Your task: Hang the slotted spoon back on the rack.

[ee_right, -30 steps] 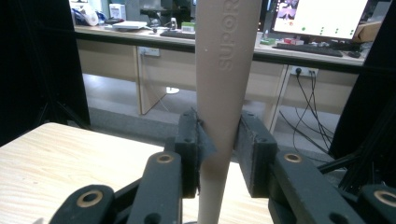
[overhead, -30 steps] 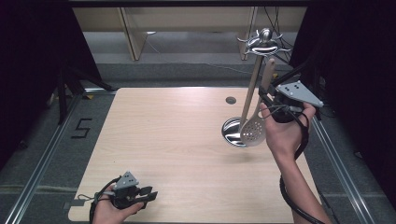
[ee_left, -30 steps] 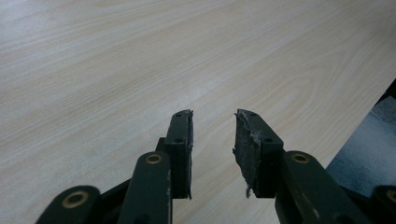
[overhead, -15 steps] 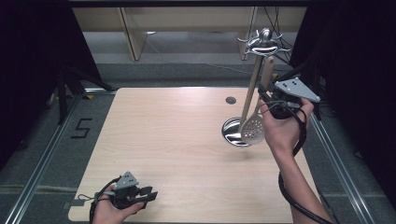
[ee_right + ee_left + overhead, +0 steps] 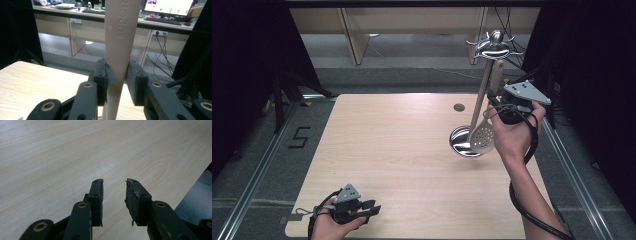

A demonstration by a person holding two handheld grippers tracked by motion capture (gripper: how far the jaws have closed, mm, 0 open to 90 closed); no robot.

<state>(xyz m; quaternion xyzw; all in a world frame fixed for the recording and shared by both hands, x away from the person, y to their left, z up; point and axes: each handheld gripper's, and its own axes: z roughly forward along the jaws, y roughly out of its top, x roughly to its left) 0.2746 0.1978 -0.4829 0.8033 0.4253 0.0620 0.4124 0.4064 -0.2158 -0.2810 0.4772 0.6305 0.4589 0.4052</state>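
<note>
While the right tongs [image 5: 498, 102] grip the beige handle of the skimmer [image 5: 482, 131], the pads [image 5: 103, 75] press it from both sides in the right gripper view. That handle stands nearly upright, its top reaching up beside the hooks of the metal rack [image 5: 494, 45] at the far right of the desk [image 5: 387, 150]. Its perforated head hangs low, just above the rack's round shiny base [image 5: 459, 142]. On the near left of the desk, the left tongs [image 5: 371, 206] rest low in the person's hand, pointing right. Seen in the left gripper view, they [image 5: 113, 195] stand open with only bare wood between the pads.
</note>
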